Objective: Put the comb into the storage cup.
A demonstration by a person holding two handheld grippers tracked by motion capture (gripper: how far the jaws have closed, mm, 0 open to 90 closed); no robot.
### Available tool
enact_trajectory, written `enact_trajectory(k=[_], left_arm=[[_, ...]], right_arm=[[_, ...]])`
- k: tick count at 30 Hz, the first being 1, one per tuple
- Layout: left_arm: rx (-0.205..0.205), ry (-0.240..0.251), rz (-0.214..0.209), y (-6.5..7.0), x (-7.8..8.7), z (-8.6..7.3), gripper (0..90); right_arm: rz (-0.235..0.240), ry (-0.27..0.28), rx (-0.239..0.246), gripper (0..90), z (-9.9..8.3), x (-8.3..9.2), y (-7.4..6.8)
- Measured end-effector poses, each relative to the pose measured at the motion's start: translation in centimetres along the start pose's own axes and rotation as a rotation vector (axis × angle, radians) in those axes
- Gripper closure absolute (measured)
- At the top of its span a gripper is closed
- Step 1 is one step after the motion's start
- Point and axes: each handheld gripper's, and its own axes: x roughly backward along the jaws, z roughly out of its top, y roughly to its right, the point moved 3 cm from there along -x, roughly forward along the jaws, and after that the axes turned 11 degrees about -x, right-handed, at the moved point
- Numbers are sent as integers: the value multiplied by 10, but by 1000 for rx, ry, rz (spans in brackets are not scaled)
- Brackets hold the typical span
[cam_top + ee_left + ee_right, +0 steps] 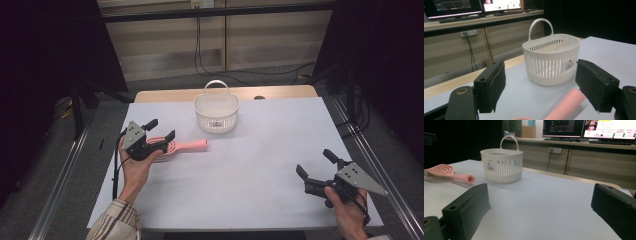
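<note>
A pink hairbrush (pixel 191 145) lies on the white table cover, its handle pointing right toward the middle. My left gripper (pixel 160 129) hovers over the brush's head end, jaws apart. In the left gripper view the pink handle (pixel 567 105) runs between the two black jaws (pixel 540 83) without either pad touching it. A white slotted basket (pixel 216 113) with a loop handle stands behind the brush, upright (pixel 551 62). My right gripper (pixel 316 165) rests at the table's front right, open and with nothing in it (pixel 541 205). From there the brush (pixel 441 171) and basket (pixel 502 165) lie far off to the left.
The white cover (pixel 265 160) spans the table between the two hands. A wooden strip (pixel 280 93) shows at the far edge. Metal rails (pixel 65 170) run along both sides. Cables hang on the wall behind, and monitors (pixel 599 130) stand on a shelf.
</note>
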Motion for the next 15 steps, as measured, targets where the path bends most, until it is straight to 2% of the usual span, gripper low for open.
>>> enact_trajectory(k=[1, 2, 8, 10, 12, 15], left_arm=[[4, 2, -13, 0, 0, 0, 262], [3, 0, -15, 0, 0, 0, 350], [12, -1, -30, 2, 0, 0, 454], [15, -8, -49, 2, 0, 0, 542], [18, -9, -61, 2, 1, 1, 580], [28, -7, -77, 2, 2, 2, 682]], right_arm=[[-1, 1, 0, 11, 0, 0, 0], [-2, 1, 1, 11, 0, 0, 1], [-3, -9, 0, 10, -1, 0, 1], [-4, -15, 2, 11, -1, 0, 1], [-2, -13, 2, 11, -1, 0, 0], [-2, -12, -1, 11, -1, 0, 0]])
